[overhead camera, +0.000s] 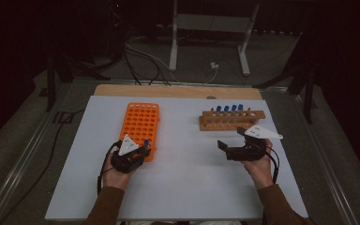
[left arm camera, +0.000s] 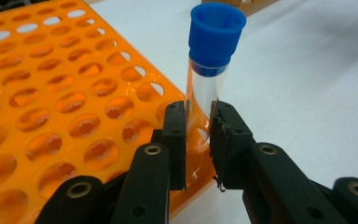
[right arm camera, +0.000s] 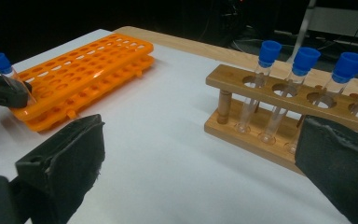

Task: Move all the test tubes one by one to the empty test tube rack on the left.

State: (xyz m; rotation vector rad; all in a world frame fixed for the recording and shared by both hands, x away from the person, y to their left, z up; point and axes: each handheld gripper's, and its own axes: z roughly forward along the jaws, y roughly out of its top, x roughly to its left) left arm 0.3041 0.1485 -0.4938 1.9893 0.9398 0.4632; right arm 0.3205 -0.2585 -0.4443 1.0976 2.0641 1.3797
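While left gripper (left arm camera: pixel 198 140) clamps capped tube (left arm camera: pixel 208 74) at orange rack (left arm camera: pixel 65 107) corner | right gripper (right arm camera: pixel 200 158) wide, empty | risk: tilted tube misses hole, slips.

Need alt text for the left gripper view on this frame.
The left gripper is shut on a clear test tube with a blue cap, holding it upright at the near corner of an orange tube rack. The rack lies on a white table.

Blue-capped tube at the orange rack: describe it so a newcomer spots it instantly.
Find the orange rack on the table's left half, then its near right corner. There a clear tube stands clamped in the left gripper; the other blue-capped tubes sit in the wooden rack.
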